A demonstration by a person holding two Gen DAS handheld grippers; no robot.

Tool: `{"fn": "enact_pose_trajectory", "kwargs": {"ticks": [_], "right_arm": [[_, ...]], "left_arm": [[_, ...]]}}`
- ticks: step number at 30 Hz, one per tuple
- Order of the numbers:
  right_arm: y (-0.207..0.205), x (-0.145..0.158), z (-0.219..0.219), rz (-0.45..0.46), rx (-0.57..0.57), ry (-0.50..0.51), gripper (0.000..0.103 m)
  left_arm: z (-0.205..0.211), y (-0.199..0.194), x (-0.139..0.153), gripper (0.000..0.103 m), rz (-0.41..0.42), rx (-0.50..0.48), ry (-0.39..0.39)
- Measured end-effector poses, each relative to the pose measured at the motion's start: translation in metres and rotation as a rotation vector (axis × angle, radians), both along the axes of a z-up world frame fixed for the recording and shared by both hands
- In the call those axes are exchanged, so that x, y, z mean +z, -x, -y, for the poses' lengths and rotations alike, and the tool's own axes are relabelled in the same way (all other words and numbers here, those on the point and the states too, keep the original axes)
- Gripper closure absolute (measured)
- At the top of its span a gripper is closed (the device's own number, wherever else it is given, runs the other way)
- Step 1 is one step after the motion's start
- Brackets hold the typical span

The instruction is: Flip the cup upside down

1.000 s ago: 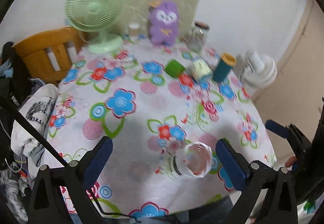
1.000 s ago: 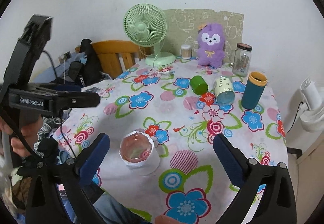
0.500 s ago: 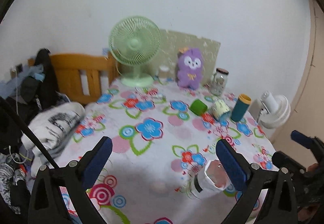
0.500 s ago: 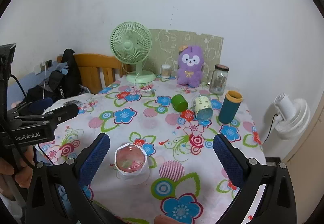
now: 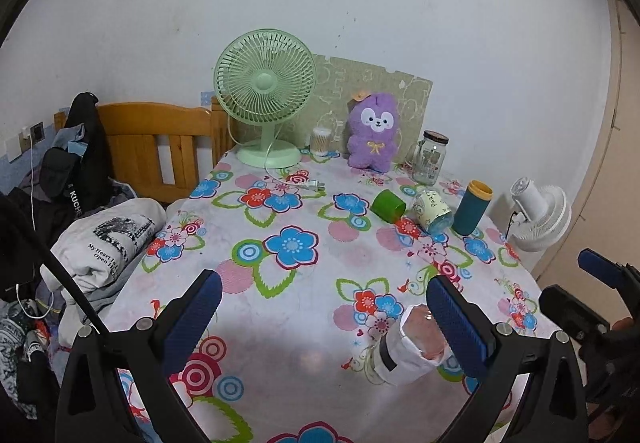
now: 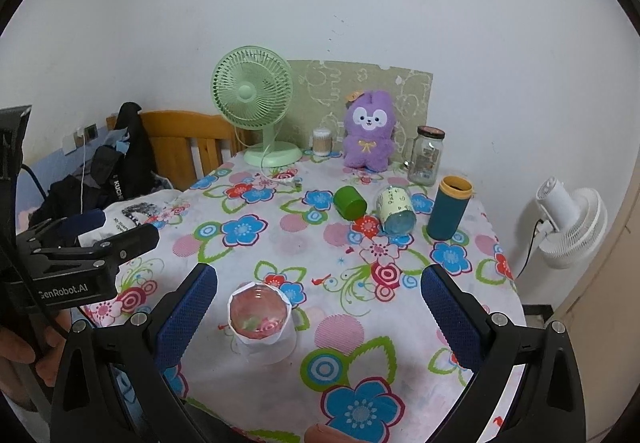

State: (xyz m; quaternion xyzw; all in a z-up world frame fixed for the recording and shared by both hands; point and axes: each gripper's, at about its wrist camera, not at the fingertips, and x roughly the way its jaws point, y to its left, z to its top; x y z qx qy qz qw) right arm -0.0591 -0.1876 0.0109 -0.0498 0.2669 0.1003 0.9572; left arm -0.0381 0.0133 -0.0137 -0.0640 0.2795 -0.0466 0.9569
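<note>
Both claws are being held with their blue-padded fingers spread wide apart, nothing being gripped by either. From its own camera, the left claw (image 5: 324,315) is being held above the near edge of the worktop (image 5: 304,303), and the right claw (image 6: 320,309) is likewise being kept over the near side from its camera.

Between the two, the clear cup (image 6: 260,319), wrapped in white paper, is being left standing upright on the flowered cloth, mouth up. In the right wrist view it is sitting just inside the left finger (image 6: 184,317) of that claw, apart from it. In the left wrist view the same cup (image 5: 412,347) is being partly covered by the right finger (image 5: 456,327); whether they touch cannot be told.

Farther back, a green cup (image 6: 350,203) and a pale printed cup (image 6: 396,211) are lying on their sides, and a teal tumbler (image 6: 448,213) with a yellow rim is standing just beside them. At the far edge, a green fan (image 6: 256,107), a purple plush toy (image 6: 368,135) and a glass jar (image 6: 426,155) are being kept against the wall.
</note>
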Motion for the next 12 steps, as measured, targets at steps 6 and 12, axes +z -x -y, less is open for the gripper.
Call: {"fn": "enact_pose_trajectory", "kwargs": {"ticks": [6,12], "right_arm": [[-0.0003,-0.0024,0.0012,-0.008,-0.001,-0.005,0.0],[-0.0008,-0.0029,0.0004,-0.011,-0.004,-0.005,0.0]], "left_arm": [[0.0011,-0.0009,-0.0067,0.0,-0.025,0.006,-0.002],[0.0019,-0.0027,-0.0089,0.0,-0.04,-0.004,0.012]]}}
